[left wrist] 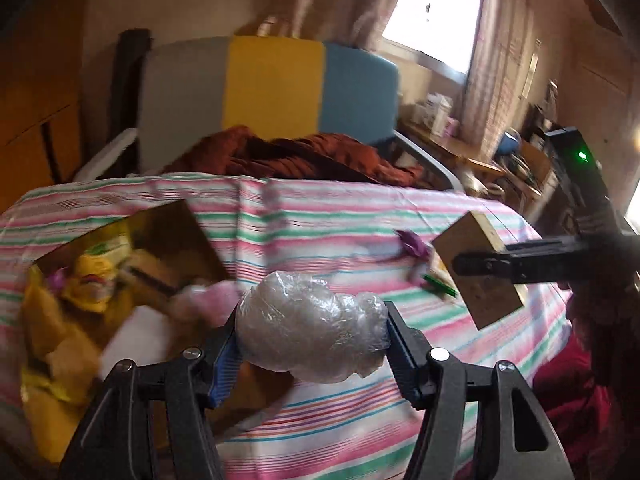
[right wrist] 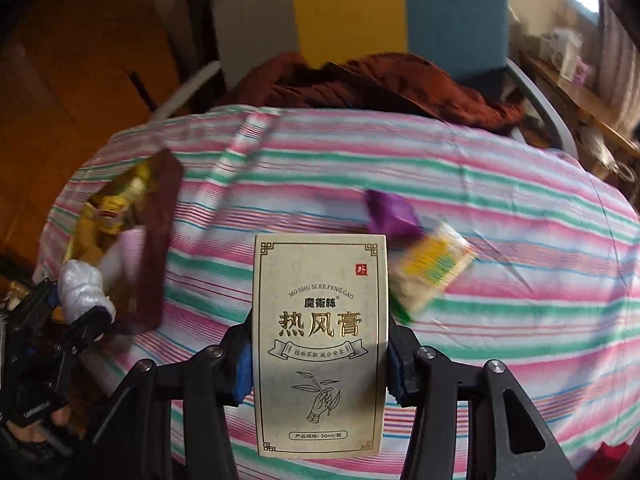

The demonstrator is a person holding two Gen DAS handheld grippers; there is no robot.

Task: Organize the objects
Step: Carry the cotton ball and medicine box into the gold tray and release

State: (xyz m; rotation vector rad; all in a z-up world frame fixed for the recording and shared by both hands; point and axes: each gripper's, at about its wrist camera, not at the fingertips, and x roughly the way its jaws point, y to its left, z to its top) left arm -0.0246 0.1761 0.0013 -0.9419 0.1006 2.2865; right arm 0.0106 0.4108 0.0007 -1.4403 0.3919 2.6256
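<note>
My left gripper (left wrist: 312, 336) is shut on a crumpled clear plastic bundle (left wrist: 312, 328), held above the striped cloth. In the right wrist view that bundle (right wrist: 82, 288) shows at the far left in the left gripper (right wrist: 86, 312). My right gripper (right wrist: 320, 354) is shut on a beige carton with gold Chinese print (right wrist: 322, 340), held upright above the cloth. The left wrist view shows the same carton (left wrist: 476, 268) at the right, pinched by the right gripper (left wrist: 480, 266). An open brown cardboard box (left wrist: 120, 276) with yellow packets lies at the left.
A pink, green and white striped cloth (right wrist: 500, 200) covers the surface. A purple wrapper (right wrist: 390, 212) and a yellow-green packet (right wrist: 434, 268) lie on it to the right. A rust-coloured garment (left wrist: 304, 154) and a grey, yellow and blue panel (left wrist: 272, 84) stand behind.
</note>
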